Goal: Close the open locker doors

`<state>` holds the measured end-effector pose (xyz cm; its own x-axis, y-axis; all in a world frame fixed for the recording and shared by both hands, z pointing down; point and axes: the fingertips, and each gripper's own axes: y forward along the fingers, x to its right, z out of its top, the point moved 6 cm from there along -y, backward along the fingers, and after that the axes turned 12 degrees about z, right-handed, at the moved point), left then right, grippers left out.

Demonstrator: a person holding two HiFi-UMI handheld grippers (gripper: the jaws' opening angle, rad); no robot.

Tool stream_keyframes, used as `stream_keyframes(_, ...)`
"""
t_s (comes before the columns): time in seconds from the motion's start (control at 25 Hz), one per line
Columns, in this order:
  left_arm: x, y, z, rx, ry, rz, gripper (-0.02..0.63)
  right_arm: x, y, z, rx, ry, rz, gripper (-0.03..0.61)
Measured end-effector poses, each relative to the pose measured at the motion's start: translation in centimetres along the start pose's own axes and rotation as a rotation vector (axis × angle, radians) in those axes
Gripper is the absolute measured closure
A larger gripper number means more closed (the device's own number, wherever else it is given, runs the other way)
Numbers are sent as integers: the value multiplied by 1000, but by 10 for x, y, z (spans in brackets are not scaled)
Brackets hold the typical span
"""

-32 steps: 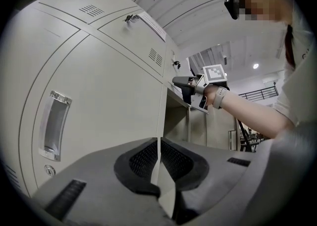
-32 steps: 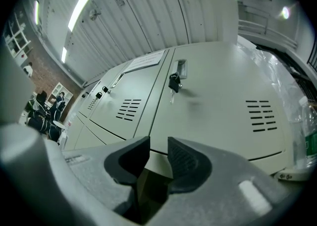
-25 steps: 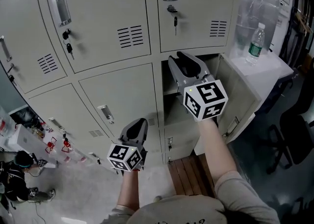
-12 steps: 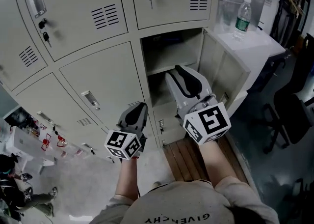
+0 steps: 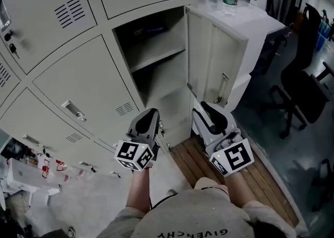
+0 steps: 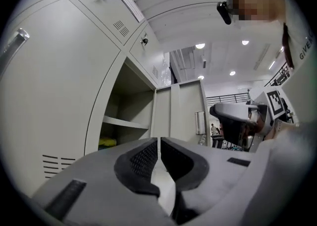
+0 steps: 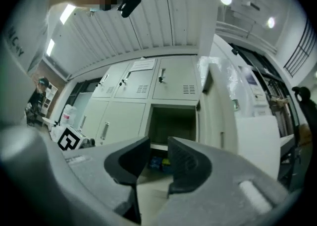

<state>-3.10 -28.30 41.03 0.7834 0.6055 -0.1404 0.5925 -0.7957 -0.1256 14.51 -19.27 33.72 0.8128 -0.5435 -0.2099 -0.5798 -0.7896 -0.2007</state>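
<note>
Standing open, the locker (image 5: pixel 163 86) holds blue and yellow items (image 7: pixel 159 163).

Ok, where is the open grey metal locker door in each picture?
Head view: grey metal locker door, upper right of centre.
Left gripper view: door in the middle.
Right gripper view: door right of centre.
Shared landmark: inner shelf, left of it.
</note>
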Motion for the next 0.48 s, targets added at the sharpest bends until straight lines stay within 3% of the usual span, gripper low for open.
stream_keyframes(0.28,6,-6,-20,-38,-17,-40,597,40,-59,-17,-48,-61,-227,470)
stream_keyframes(0.48,0,-19,-36,-77,-29,-32,597,67,-65,-30,-86,-33,-289,461)
